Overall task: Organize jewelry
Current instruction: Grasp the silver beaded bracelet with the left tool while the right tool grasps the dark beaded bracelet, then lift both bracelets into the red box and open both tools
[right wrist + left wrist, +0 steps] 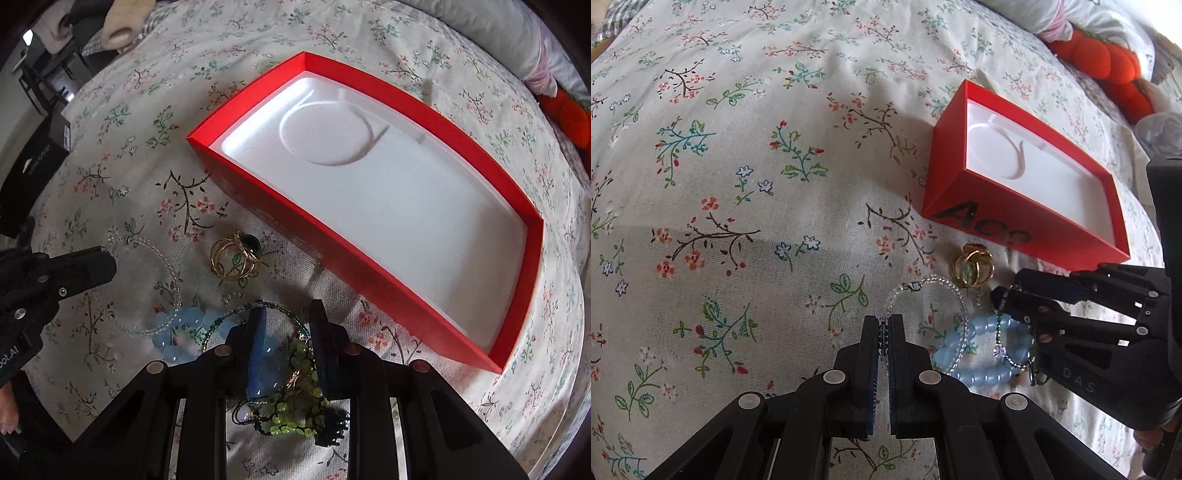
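Note:
A red box [964, 192] with a white moulded insert [369, 206] lies open on the flowered bedspread. In front of it lie gold rings [973, 269] [236, 258], a clear bead bracelet [934, 291] [162, 266], a pale blue bead bracelet [982, 354] [184, 325], a thin green bead chain [266, 307] and a yellow-green bead bracelet [291, 417]. My left gripper [885, 325] is shut on the clear bead bracelet. My right gripper [286, 314] [999, 295] is open over the pile, its fingers astride the green bead chain.
A black box [33, 162] sits at the bed's left edge. An orange plush toy [1108, 62] and a grey pillow [491, 40] lie behind the red box. The flowered bedspread [738, 184] stretches to the left.

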Motion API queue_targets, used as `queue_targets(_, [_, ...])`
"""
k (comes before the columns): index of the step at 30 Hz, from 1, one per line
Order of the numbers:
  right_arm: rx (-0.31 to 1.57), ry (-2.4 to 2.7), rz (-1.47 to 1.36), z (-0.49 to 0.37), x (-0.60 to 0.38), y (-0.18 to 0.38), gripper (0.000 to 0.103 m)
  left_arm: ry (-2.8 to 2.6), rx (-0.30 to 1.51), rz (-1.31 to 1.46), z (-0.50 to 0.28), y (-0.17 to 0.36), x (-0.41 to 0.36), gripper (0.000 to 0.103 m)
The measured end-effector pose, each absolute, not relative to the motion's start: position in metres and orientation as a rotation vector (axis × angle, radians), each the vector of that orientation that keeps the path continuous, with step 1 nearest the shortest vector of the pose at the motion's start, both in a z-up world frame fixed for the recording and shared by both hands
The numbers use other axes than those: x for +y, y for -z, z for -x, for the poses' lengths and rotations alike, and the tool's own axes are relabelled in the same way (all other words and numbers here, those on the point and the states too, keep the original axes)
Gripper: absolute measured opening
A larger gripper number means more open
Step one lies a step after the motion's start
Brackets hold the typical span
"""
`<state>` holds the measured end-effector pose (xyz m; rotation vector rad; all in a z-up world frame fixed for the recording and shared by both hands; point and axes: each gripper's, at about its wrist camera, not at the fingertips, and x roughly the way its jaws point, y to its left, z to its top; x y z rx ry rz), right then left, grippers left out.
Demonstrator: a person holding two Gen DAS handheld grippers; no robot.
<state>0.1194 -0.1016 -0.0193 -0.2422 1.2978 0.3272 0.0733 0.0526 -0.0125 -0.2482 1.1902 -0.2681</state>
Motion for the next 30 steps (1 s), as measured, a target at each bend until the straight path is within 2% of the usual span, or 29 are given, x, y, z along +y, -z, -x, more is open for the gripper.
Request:
queue_targets(6, [1.23,-0.344,0.263,-0.125,-0.095,0.019,0.023,0.264,1.194,0.251,-0.077,0.015,0.05,0.0])
queue_targets(8, [1.22,-0.351,0.244,-0.124,-0.098,0.019,0.008,0.263,1.192,0.257,-0.078,0.014,0.049,0.0])
queue_targets(12, [1.222,-0.339,0.176,-0.129,-0.109,0.017,0.003,0.275,1.182,0.271,-0.079,0.01,0.048,0.0])
queue_targets(20, [1.172,-0.367,-0.043,-0.111,-0.139,-0.017,0.002,0.285,1.164,0.292,-0.077,0.003,0.049,0.0])
queue_targets(30, [1.139,-0.261,-0.099,-0.087,-0.163,-0.04,0.002,0.356,1.123,0.356,-0.073,-0.013,0.048,0.0])
